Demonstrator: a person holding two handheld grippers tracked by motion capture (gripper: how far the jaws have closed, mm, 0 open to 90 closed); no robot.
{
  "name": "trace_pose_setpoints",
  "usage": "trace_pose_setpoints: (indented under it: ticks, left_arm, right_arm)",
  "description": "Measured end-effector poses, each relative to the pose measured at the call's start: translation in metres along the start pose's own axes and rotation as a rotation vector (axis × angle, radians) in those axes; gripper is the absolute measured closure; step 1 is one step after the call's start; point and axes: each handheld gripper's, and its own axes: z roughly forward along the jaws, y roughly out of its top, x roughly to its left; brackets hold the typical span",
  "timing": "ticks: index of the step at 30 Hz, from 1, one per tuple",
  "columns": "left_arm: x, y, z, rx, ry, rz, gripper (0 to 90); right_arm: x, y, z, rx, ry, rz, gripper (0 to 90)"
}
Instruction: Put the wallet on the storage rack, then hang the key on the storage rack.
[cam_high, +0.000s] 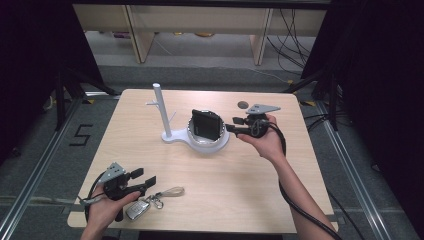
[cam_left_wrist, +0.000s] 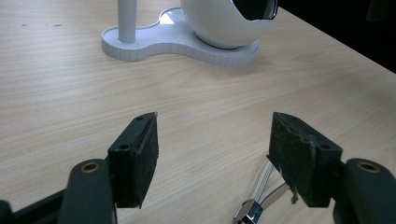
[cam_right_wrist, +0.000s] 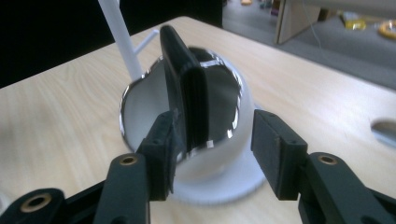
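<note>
Standing wallet (cam_high: 206, 124) in white bowl (cam_high: 215, 144) | right gripper (cam_high: 234, 127) open beside

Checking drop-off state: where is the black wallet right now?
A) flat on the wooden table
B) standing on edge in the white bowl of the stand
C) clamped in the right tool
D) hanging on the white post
B: the black wallet stands upright inside the white chrome-rimmed bowl, and the right tool has its jaws apart, not pressing on it.
</note>
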Motion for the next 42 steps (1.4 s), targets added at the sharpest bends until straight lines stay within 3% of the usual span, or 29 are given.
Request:
trace_pose_setpoints:
  ticks: [2, 7, 8, 12, 13, 16, 21, 22, 24, 26, 27, 29, 31, 32, 35, 36, 37, 39, 40, 42]
  left_arm:
    - [-0.002, 0.001, 0.001, 0.008, -0.003, 0.01, 31.7]
    - [-0.007, 0.005, 0.007, 0.016, -0.017, 0.025, 31.0]
    - [-0.007, 0.006, 0.007, 0.019, -0.016, 0.029, 31.1]
    - [-0.009, 0.007, 0.01, 0.021, -0.015, 0.027, 31.3]
    - [-0.011, 0.009, 0.013, 0.005, -0.026, 0.027, 30.8]
    - [-0.015, 0.01, 0.015, -0.006, -0.042, 0.029, 30.5]
    - [-0.016, 0.013, 0.014, 0.005, -0.038, 0.046, 31.0]
    - [-0.016, 0.014, 0.014, 0.003, -0.042, 0.052, 31.2]
    - [-0.016, 0.016, 0.011, 0.015, -0.04, 0.072, 32.7]
    - [-0.017, 0.017, 0.01, 0.017, -0.036, 0.077, 33.6]
    - [-0.016, 0.018, 0.01, 0.012, -0.046, 0.077, 33.6]
    - [-0.017, 0.018, 0.008, 0.034, -0.036, 0.088, 33.1]
    - [-0.016, 0.019, 0.009, 0.047, -0.042, 0.1, 33.0]
    - [-0.016, 0.018, 0.011, 0.052, -0.043, 0.091, 33.0]
    - [-0.018, 0.018, 0.016, 0.079, -0.065, 0.088, 33.5]
    - [-0.018, 0.018, 0.016, 0.079, -0.065, 0.088, 33.8]
    - [-0.019, 0.021, 0.018, 0.099, -0.067, 0.099, 34.1]
    - [-0.021, 0.024, 0.02, 0.107, -0.069, 0.12, 34.9]
    - [-0.021, 0.026, 0.02, 0.109, -0.073, 0.127, 35.2]
    - [-0.022, 0.028, 0.02, 0.111, -0.071, 0.128, 36.0]
  right_arm:
    - [0.0, -0.013, -0.016, 0.052, 0.003, 0.053, 55.0]
    - [0.002, -0.043, -0.036, 0.157, -0.017, 0.142, 55.8]
    - [0.0, -0.049, -0.039, 0.168, -0.025, 0.133, 56.2]
    - [0.001, -0.067, -0.047, 0.204, -0.054, 0.151, 55.3]
    - [0.003, -0.076, -0.053, 0.2, -0.081, 0.169, 54.1]
    - [0.006, -0.085, -0.059, 0.169, -0.12, 0.162, 54.4]
    - [0.012, -0.09, -0.066, 0.124, -0.147, 0.173, 56.7]
    - [0.016, -0.091, -0.066, 0.115, -0.143, 0.209, 57.1]
    - [0.016, -0.09, -0.065, 0.141, -0.127, 0.173, 58.4]
    - [0.02, -0.089, -0.065, 0.16, -0.138, 0.201, 58.3]
    - [0.018, -0.088, -0.065, 0.175, -0.143, 0.159, 57.9]
    - [0.02, -0.086, -0.063, 0.237, -0.149, 0.136, 58.8]
    - [0.021, -0.086, -0.062, 0.252, -0.142, 0.139, 59.6]
    - [0.022, -0.087, -0.061, 0.303, -0.13, 0.115, 59.9]
    - [0.023, -0.09, -0.062, 0.365, -0.134, 0.107, 60.3]
    - [0.023, -0.09, -0.062, 0.365, -0.134, 0.107, 60.3]
    - [0.025, -0.091, -0.063, 0.372, -0.146, 0.138, 60.0]
    - [0.024, -0.091, -0.065, 0.395, -0.161, 0.122, 59.3]
    - [0.025, -0.089, -0.067, 0.408, -0.166, 0.149, 59.0]
    - [0.025, -0.089, -0.067, 0.405, -0.167, 0.142, 58.6]
